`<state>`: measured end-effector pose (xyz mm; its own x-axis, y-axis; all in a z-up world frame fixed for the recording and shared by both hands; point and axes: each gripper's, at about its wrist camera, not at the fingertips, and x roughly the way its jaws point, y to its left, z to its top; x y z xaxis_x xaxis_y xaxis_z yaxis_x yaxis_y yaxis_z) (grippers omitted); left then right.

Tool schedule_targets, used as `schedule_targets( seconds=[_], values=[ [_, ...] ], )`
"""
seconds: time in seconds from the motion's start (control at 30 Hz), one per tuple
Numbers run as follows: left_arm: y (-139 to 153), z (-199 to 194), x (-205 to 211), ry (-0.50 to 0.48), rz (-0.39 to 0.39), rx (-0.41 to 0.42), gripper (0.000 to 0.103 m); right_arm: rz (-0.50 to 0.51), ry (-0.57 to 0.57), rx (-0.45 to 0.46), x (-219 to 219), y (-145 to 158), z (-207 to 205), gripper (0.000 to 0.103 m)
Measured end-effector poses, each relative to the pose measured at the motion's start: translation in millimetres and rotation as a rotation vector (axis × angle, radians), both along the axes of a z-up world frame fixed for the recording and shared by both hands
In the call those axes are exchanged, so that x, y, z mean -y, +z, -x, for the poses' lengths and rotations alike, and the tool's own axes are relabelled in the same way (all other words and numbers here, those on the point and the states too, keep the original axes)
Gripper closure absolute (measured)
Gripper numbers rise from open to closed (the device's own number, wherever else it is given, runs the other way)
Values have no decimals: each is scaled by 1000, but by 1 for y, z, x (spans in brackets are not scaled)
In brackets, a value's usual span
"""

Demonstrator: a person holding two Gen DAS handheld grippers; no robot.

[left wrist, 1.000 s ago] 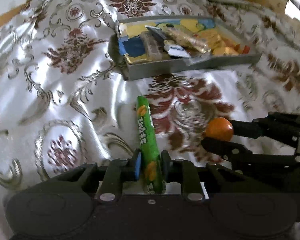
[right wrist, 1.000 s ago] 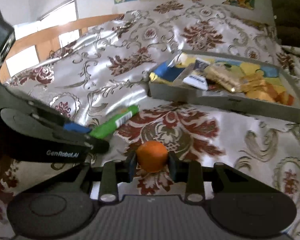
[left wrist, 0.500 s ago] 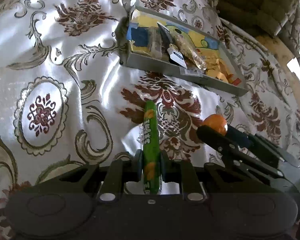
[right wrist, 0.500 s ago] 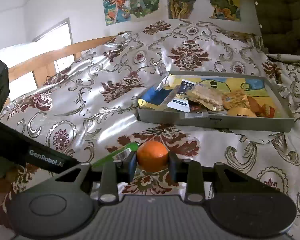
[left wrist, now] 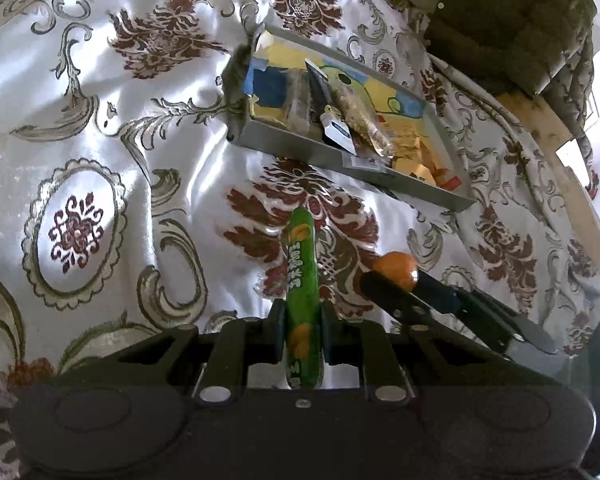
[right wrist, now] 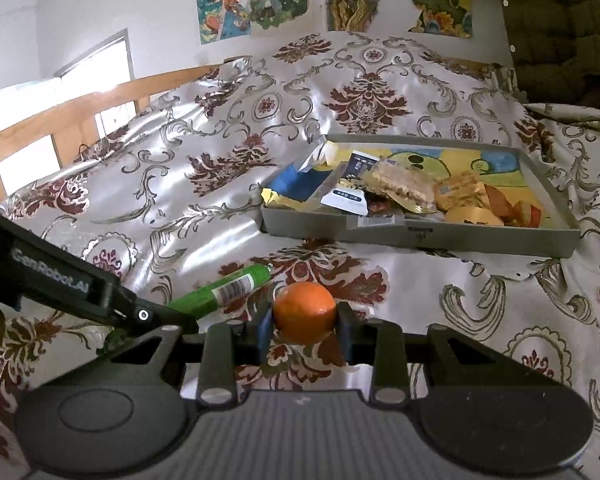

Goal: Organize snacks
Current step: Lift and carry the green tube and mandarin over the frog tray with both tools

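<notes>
My left gripper is shut on a long green snack stick and holds it above the cloth, pointing at the grey tray. My right gripper is shut on a small orange fruit, held above the cloth. The fruit and right gripper show at the right of the left wrist view. The stick and left gripper show at the left of the right wrist view. The tray lies ahead and holds several wrapped snacks.
A shiny white cloth with red and gold patterns covers the surface. A wooden rail runs at the far left. Posters hang on the wall behind. A dark green quilted coat hangs at the far right.
Both grippers have risen with their loads, the cloth now lying farther below. The tray looks farther off in both views. Both grips are unchanged.
</notes>
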<state>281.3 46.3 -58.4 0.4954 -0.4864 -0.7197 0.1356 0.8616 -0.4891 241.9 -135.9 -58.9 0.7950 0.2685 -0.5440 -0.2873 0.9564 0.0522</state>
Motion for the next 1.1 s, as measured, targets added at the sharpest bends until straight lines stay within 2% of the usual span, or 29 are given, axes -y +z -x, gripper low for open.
schedule_targets(
  seconds=[0.13,0.3,0.43,0.57,0.7,0.87,1.0,1.1],
  values=[
    [1,4,-8,15,53,-10,85,-1,-5,4,0,0,0,66],
    [9,3,-13,52,92,44,85,-5,-18,16,0,-1,-1,66],
    [18,1,-9,63,83,140,85,-19,-28,27,2,0,-4,66],
    [23,-9,1,72,32,234,85,-32,-42,50,4,2,-11,66],
    [19,-25,2,95,4,272,85,-41,-62,82,7,5,-18,66],
    [23,-49,19,97,-93,359,85,-39,-97,111,15,9,-36,66],
    [25,-70,33,80,-91,407,84,-74,-154,115,26,10,-55,66],
    [19,-90,38,94,-63,406,85,-85,-178,140,32,14,-66,66]
  ],
)
